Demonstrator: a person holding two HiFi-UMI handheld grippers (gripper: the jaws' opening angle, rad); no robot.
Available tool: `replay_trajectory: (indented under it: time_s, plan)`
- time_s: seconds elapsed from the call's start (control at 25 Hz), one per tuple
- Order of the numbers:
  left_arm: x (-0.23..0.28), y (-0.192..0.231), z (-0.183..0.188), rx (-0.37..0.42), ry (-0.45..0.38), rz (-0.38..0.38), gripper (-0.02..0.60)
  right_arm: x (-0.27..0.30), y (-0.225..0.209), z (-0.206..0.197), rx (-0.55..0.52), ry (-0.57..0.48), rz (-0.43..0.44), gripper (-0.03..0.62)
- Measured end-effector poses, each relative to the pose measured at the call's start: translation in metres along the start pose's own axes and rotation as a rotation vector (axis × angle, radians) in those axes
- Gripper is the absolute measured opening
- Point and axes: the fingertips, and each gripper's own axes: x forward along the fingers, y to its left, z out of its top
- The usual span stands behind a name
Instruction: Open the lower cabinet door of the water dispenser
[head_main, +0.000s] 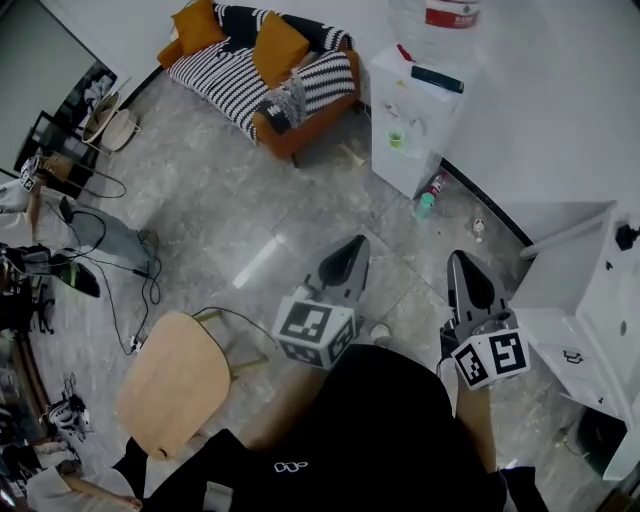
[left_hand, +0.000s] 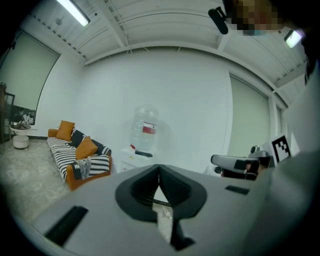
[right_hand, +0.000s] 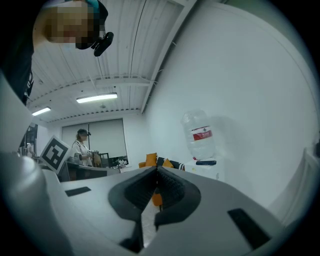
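Note:
A white water dispenser stands against the far wall, a clear bottle with a red label on top. Its lower cabinet front shows closed. It also appears far off in the left gripper view as the dispenser and in the right gripper view as the dispenser. My left gripper hangs over the floor, well short of it, jaws together and empty. To its right, my right gripper is likewise shut on nothing.
A striped sofa with orange cushions sits left of the dispenser. Bottles lie on the floor beside it. A white cabinet stands at the right, a wooden chair and cables at the left. A person stands far back.

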Motion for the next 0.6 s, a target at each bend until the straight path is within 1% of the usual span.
replay_trajectory:
  time_s: [0.2,0.6]
  plan:
    - [-0.002,-0.006,-0.004,-0.001,0.000,0.007,0.011,-0.007,-0.005,-0.003,0.004,0.004,0.002,0.009]
    - [-0.012,-0.002,-0.010,-0.005,0.001,0.040,0.011,-0.009,-0.003,-0.010,0.011,0.004,0.022,0.009]
